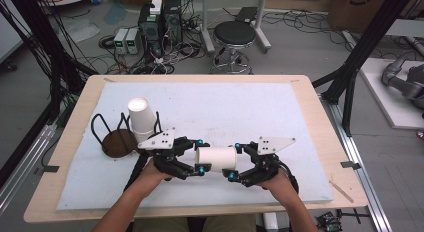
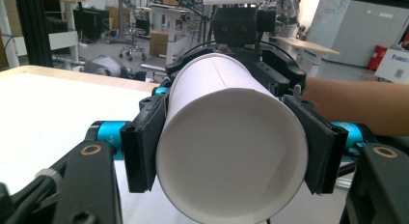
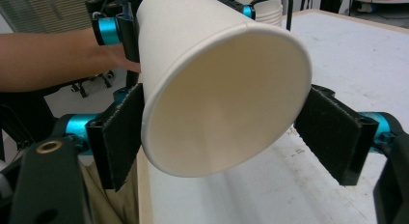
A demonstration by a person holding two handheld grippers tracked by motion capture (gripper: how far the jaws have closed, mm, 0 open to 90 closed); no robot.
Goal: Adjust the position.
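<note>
While the left gripper [image 1: 199, 156] is clamped on a white paper cup [image 1: 216, 159] held sideways above the tabletop's near edge, the right gripper [image 1: 234, 162] sits around its mouth w/ jaws spread, one pad [image 3: 337, 137] clear of the rim. Judging from this, it's a mid-air handover, approx. halfway: right grip not made yet. A white stack of inverted paper cups [image 1: 141, 119] waits in the black wire rack [image 1: 116, 137] nr the left edge.
</note>
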